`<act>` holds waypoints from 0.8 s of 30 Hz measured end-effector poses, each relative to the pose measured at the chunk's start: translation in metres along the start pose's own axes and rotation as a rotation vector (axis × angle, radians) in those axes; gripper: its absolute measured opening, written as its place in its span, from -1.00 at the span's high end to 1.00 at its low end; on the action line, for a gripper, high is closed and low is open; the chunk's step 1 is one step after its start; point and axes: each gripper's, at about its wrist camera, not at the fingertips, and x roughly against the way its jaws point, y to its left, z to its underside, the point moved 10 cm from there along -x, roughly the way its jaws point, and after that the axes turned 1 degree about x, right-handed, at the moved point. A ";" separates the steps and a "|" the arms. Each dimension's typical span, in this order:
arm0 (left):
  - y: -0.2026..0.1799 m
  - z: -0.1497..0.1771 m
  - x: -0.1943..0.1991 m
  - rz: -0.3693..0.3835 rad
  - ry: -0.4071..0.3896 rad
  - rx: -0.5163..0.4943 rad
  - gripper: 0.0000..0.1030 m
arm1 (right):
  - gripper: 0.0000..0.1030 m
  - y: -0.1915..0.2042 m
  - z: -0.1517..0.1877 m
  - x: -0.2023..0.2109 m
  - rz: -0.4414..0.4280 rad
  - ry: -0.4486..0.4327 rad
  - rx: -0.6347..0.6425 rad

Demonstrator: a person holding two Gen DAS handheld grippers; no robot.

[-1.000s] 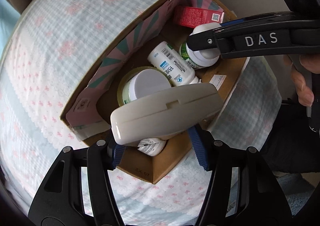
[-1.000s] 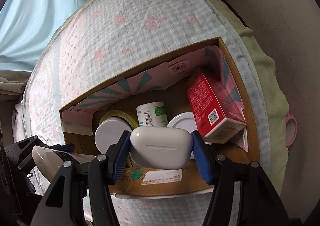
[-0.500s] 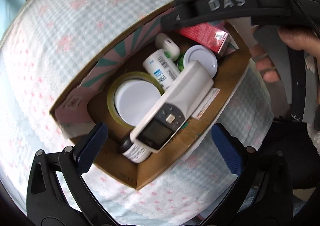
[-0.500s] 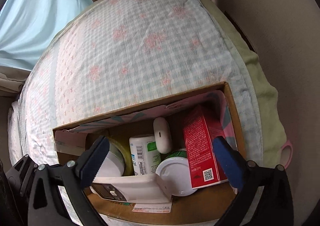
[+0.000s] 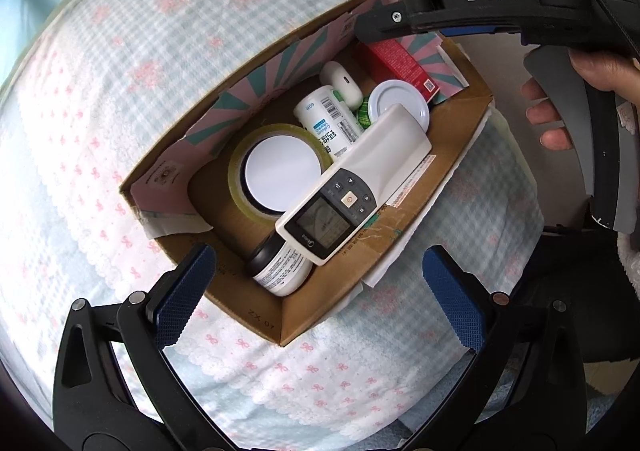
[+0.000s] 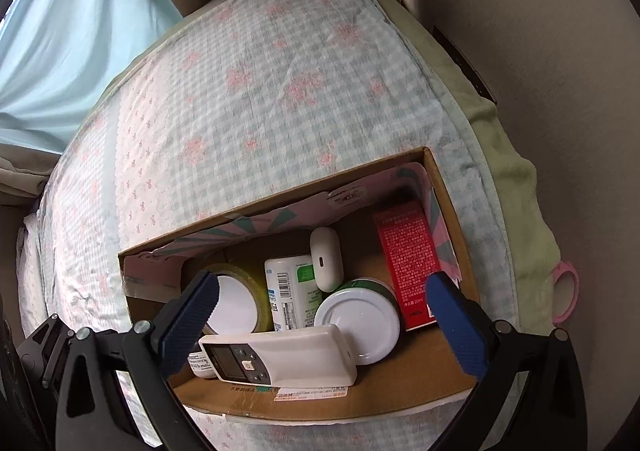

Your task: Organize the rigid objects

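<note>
A cardboard box [image 5: 340,307] [image 6: 452,195] sits on the bed. Inside lie a white remote control [image 5: 356,187] [image 6: 280,357], a white earbuds case [image 5: 342,85] [image 6: 326,259], a red carton [image 5: 396,61] [image 6: 408,263], a white pill bottle [image 5: 328,119] [image 6: 292,287], a white-lidded jar [image 5: 398,101] [image 6: 358,321], a tape roll around a white lid [image 5: 276,171] [image 6: 236,299], and a dark-capped bottle [image 5: 280,267]. My left gripper [image 5: 316,291] is open and empty above the box's near corner. My right gripper [image 6: 320,315] is open and empty over the box; it also shows in the left wrist view [image 5: 480,7].
The bed has a checked floral cover [image 5: 120,63] [image 6: 260,71]. A beige wall [image 6: 560,51] runs along the right. A pale blue curtain [image 6: 60,31] hangs at the far left. A pink ring [image 6: 566,291] lies at the bed's right edge.
The left gripper opened and let the remote go into the box; the right gripper opened and dropped the earbuds case in. Both grippers have since drawn back, open and empty.
</note>
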 end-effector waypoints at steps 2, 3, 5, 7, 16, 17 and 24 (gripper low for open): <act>0.001 0.005 0.011 -0.002 -0.019 0.005 -0.99 | -1.00 0.005 0.003 0.009 0.007 -0.010 0.007; 0.002 0.007 0.017 -0.005 -0.030 0.007 -0.99 | -1.00 0.009 0.004 0.015 0.008 -0.017 0.011; 0.003 0.014 0.033 -0.007 -0.056 0.019 -0.99 | -1.00 0.018 0.006 0.031 0.007 -0.035 0.022; 0.005 0.021 0.052 -0.006 -0.089 0.043 -0.99 | -1.00 0.029 0.007 0.050 0.013 -0.059 0.040; 0.028 0.074 0.205 -0.110 -0.360 0.183 -0.99 | -1.00 0.123 0.019 0.178 0.025 -0.231 0.208; 0.032 0.081 0.224 -0.131 -0.399 0.206 -1.00 | -1.00 0.135 0.022 0.195 0.027 -0.261 0.228; 0.052 0.147 0.359 -0.302 -0.716 0.394 -1.00 | -1.00 0.221 0.061 0.309 0.029 -0.509 0.352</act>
